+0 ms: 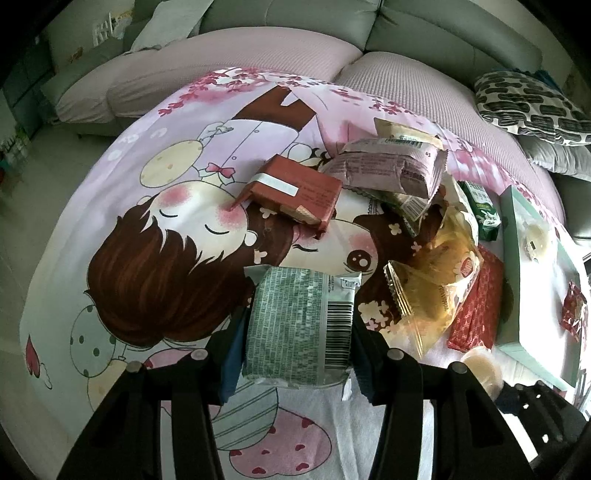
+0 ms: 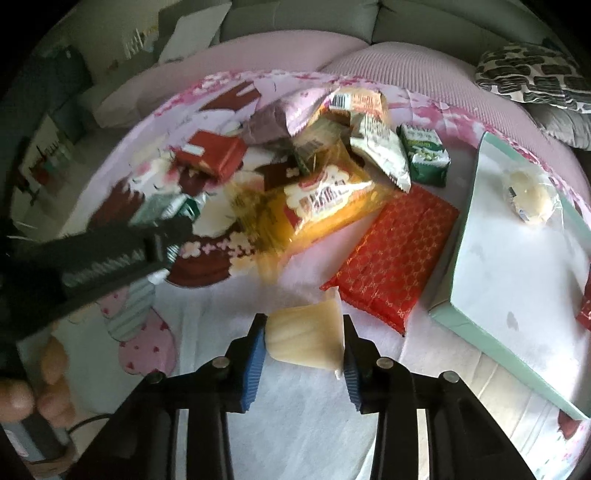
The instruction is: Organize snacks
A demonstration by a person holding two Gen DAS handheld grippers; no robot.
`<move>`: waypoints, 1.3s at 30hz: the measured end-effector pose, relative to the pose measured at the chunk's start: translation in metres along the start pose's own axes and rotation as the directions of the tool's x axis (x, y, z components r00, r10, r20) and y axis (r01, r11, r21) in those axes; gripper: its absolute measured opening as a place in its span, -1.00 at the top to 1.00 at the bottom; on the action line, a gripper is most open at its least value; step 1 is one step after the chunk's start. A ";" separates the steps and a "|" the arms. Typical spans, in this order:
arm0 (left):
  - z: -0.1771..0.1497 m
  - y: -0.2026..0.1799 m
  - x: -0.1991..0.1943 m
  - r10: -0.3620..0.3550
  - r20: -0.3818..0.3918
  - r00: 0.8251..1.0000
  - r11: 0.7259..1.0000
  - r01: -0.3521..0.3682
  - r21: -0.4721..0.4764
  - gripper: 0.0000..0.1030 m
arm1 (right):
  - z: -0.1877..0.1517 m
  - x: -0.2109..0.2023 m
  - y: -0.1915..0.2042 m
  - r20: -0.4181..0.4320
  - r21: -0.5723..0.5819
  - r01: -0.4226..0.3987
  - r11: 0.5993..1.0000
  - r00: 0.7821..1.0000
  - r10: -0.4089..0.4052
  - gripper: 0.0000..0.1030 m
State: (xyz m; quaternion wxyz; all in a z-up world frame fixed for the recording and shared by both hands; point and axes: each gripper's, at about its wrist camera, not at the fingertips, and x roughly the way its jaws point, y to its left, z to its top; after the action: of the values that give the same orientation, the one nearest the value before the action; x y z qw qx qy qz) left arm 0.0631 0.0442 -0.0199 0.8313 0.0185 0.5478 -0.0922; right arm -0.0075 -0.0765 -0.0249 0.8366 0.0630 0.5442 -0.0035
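My left gripper [image 1: 295, 343] is shut on a green-and-white snack packet [image 1: 299, 325], held above the cartoon-print cloth. My right gripper [image 2: 304, 343] is shut on a pale yellow jelly cup [image 2: 304, 338], held just above the cloth near its front. A pile of snacks lies ahead: a yellow bag [image 2: 325, 203], a red patterned packet [image 2: 395, 251], a red-brown wafer pack [image 1: 295, 192], a purple packet [image 1: 388, 166] and a green carton [image 2: 424, 155]. A mint-green tray [image 2: 461, 258] on the right holds a wrapped white snack [image 2: 528, 192] and a red one at its edge.
The cloth [image 1: 147, 206] covers a round table in front of a grey sofa [image 1: 332, 22] with pink cushions. A black-and-white patterned pillow [image 1: 528, 103] lies at the right. The left gripper's body and the person's hand [image 2: 22, 398] show at the left of the right wrist view.
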 end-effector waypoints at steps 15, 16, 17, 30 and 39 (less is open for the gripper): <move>0.003 -0.014 -0.018 -0.002 0.063 0.998 0.999 0.000 0.038 -0.02 | 0.001 -0.035 -0.010 0.096 0.067 -0.034 0.997 0.995 0.027 0.22; 0.003 -0.019 -0.021 -0.010 0.071 0.997 0.999 0.006 0.048 -0.02 | 0.001 -0.038 -0.016 0.105 0.081 -0.030 0.996 0.994 0.021 0.22; 0.003 -0.022 -0.023 -0.013 0.077 0.997 0.998 0.009 0.054 -0.02 | 0.002 -0.041 -0.021 0.113 0.094 -0.025 0.995 0.994 0.014 0.22; -0.007 -0.115 -0.046 -0.167 0.106 0.980 0.962 0.138 0.235 -0.02 | -0.011 -0.083 -0.142 0.160 0.433 0.139 0.891 0.961 -0.228 0.22; -0.021 -0.182 -0.048 -0.257 0.073 0.964 0.919 0.220 0.326 -0.02 | -0.039 -0.106 -0.218 0.111 0.623 0.198 0.757 0.935 -0.337 0.22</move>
State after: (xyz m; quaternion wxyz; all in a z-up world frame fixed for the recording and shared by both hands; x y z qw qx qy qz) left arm -0.0058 -0.1256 0.0286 0.8303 0.0787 0.4754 -0.2800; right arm -0.1029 -0.2950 0.0343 0.8175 0.2458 0.4236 -0.3031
